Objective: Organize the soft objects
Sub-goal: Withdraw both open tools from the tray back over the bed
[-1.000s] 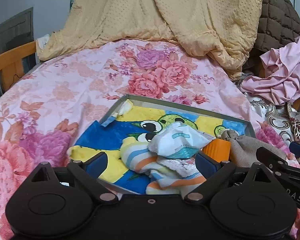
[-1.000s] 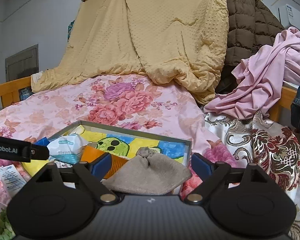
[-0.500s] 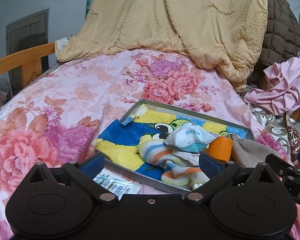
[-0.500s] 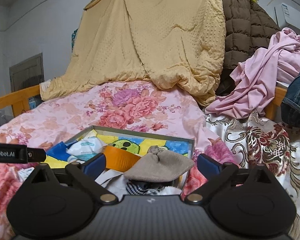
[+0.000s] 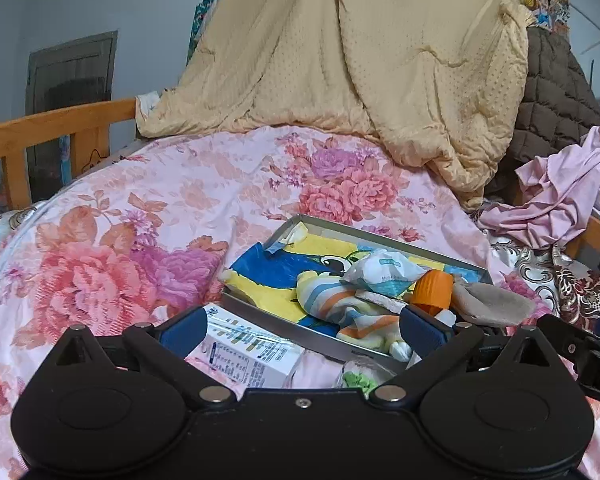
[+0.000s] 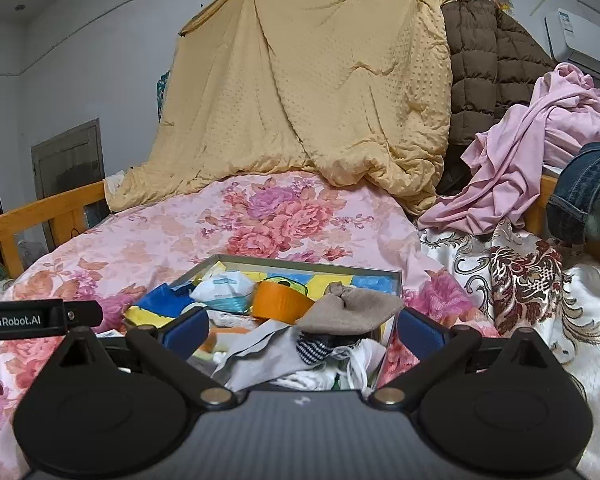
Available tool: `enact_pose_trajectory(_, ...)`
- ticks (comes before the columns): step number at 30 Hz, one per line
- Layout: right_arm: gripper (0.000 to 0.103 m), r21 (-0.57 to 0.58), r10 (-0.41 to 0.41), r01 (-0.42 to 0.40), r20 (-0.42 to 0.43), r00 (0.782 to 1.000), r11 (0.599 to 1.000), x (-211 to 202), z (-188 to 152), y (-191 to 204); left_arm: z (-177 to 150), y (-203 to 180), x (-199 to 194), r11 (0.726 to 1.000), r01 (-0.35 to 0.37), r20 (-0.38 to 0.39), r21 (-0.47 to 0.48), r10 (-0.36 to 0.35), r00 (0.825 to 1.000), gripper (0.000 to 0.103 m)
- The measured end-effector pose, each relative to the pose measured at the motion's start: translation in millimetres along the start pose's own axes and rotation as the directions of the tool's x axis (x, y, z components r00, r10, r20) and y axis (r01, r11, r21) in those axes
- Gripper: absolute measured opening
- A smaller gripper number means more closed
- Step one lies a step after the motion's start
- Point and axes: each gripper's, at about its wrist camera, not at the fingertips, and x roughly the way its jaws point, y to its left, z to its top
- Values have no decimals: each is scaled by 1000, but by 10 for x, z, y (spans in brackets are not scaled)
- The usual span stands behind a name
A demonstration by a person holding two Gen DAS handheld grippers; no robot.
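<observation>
Both grippers, left gripper (image 5: 300, 328) and right gripper (image 6: 301, 330), backed off the tray (image 5: 387, 236), spread wide, empty.

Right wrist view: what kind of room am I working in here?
Most likely a bedroom: a wooden bed frame, a floral bedsheet and a heaped yellow quilt, with clothes piled beside it.

My bedroom at home, floral bedspread (image 5: 188, 200) under me, wooden bed rail (image 5: 52, 128) left, yellow quilt (image 6: 319, 92) far, probably an air conditioner (image 6: 583, 40) far right.

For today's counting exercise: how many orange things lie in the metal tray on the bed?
1: an orange tape roll near the tray's middle, between the tissue pack and the grey cloth. Others may be hidden under the cloths.
</observation>
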Motion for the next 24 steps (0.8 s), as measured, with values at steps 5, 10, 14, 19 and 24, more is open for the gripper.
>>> enact_pose_trajectory(5, 102, 13, -2, 2, 0, 1000, 1000, -184, -43, 44, -74, 53, -209, 1000, -19, 46, 5, 18, 999, 102)
enact_pose_trajectory(10, 103, 30, -6, 6, 1, 1000, 1000, -360, -85, 81, -121, 103, -385, 1000, -19, 60, 3, 18, 998, 102)
enact_pose_trajectory(14, 103, 36, -1, 1, 1, 1000, 999, -487, -112, 101, -192, 122, -540, 1000, -22, 72, 11, 21, 997, 102)
enact_pose_trajectory(19, 102, 43, 13, -14, 5, 1000, 999, -616, -133, 113, -312, 146, -711, 999, -35, 81, 19, 34, 996, 102)
enact_pose_trajectory(24, 103, 50, 29, -29, -4, 1000, 998, -721, -180, 119, -433, 186, -850, 999, -54, 81, -2, 54, 995, 102)
